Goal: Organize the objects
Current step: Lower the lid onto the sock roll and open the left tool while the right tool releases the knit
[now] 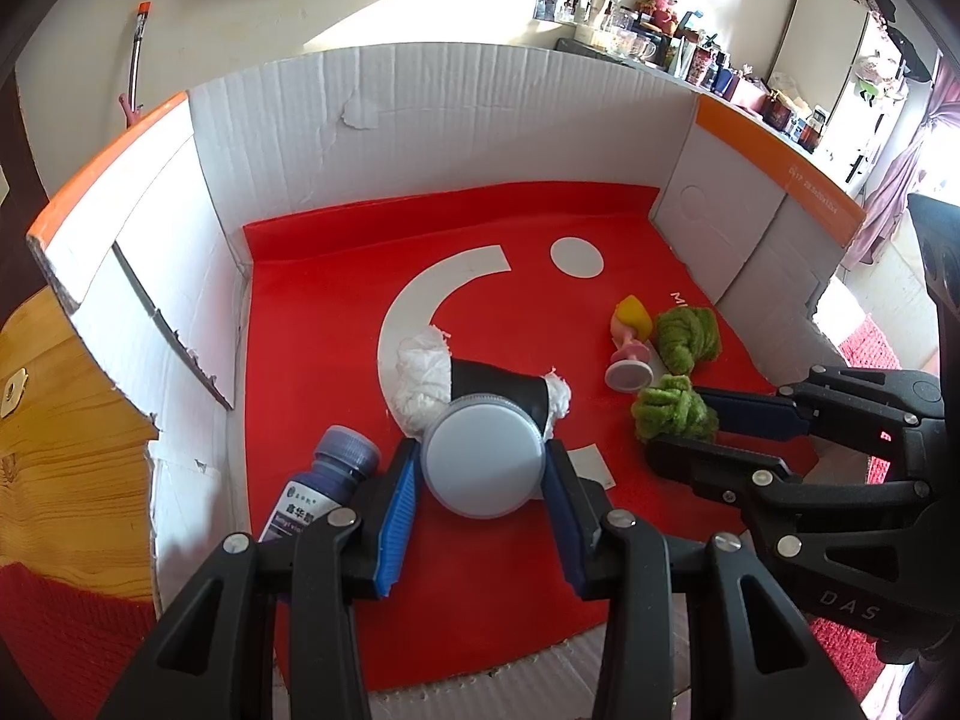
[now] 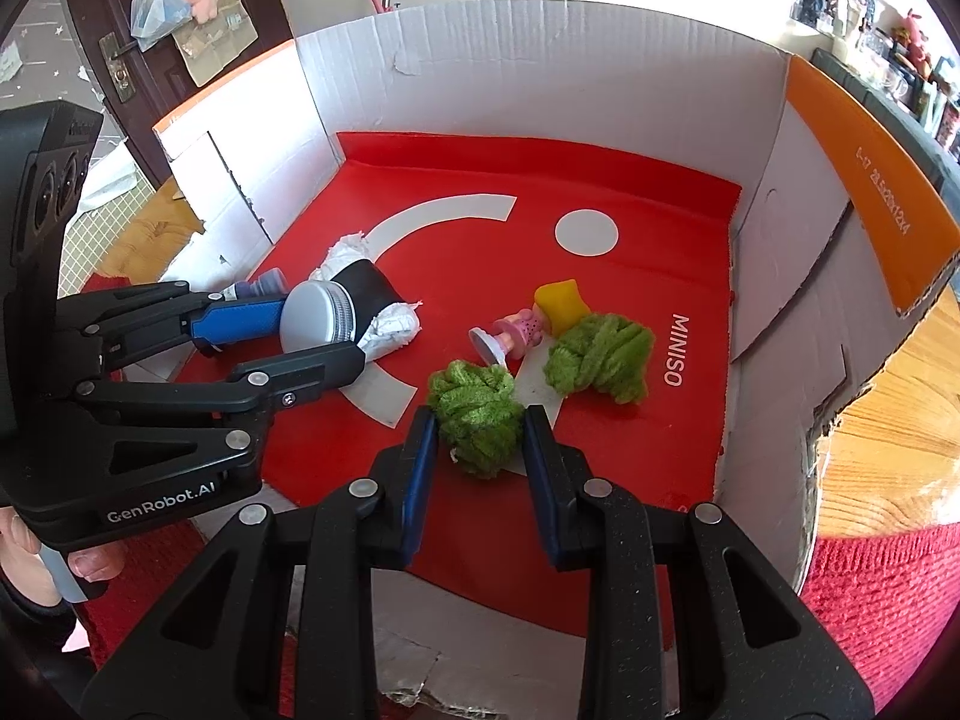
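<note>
Red sheet (image 1: 312,312) lines the floor of the white cardboard box (image 1: 420,120), and everything to be organized lies on it. From the box centre, the grey-lidded jar (image 1: 483,459) sits toward 7 o'clock, lying on its side with its long axis running from the lid at 6 o'clock back toward 12, black body and white paper wrap (image 1: 420,372) behind it. The left tongs (image 1: 480,480) are clenched on that lid, one blue pad on either side, so the jar is already grasped. A purple-capped bottle (image 1: 324,480) lies just beside the left finger at 9 o'clock. The right tongs (image 2: 477,438) are clamped around the near green yarn ball (image 2: 477,423), squeezing it from both flanks. A second green yarn ball (image 2: 600,354) rests near it at 1 o'clock, with the small pink and yellow doll (image 2: 534,324) at 12 o'clock, toppled over. Both loads seem secured, so the next move is probably a lift; the right hand is the nearer one to the remaining ball and doll, the left to the bottle.
</note>
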A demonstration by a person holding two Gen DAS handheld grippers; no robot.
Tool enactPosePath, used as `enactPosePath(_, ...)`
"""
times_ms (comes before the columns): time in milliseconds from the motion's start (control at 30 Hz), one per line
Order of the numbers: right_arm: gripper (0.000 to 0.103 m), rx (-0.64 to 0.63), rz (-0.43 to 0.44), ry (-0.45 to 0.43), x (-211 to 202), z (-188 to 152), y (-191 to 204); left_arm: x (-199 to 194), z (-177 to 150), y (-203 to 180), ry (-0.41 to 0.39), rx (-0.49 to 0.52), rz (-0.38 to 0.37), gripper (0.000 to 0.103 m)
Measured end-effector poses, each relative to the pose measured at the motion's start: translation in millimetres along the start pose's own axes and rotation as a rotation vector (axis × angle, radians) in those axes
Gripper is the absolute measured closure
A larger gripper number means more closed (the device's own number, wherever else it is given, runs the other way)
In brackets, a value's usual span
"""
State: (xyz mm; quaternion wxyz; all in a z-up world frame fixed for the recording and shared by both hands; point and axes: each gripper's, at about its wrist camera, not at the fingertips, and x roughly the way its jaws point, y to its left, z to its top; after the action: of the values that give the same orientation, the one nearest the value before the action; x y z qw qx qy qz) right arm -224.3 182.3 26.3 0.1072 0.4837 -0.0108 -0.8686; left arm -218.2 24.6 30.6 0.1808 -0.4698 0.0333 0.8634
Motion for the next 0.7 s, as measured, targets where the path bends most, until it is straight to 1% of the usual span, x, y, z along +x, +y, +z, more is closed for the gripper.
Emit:
enactPosePath(267, 0.075, 0.001, 0.010, -0.014, -2, -2, 2, -3, -1, 2, -0.007, -0.010, 0.000, 0.060)
enactPosePath(400, 0.074, 0.000, 0.013, -0.017, -2, -4, 3, -5, -3, 2, -0.012, -0.014, 0.000, 0.057)
enactPosePath(467, 0.071, 0.000, 0.015, -0.020, -3, -5, 4, -6, -4, 2, -0.016, -0.015, 0.003, 0.055)
enactPosePath(533, 0.053, 0.001, 0.016, -0.024, -4, -6, 4, -7, -5, 1, -0.023, -0.015, 0.006, 0.053)
enactPosePath(567, 0.052, 0.002, 0.013, -0.033, -6, -6, 4, -8, -5, 2, -0.026, -0.016, 0.007, 0.053)
enactPosePath(700, 0.052, 0.003, 0.017, -0.043, -9, -7, 5, -11, -6, 1, -0.031, -0.018, 0.007, 0.053)
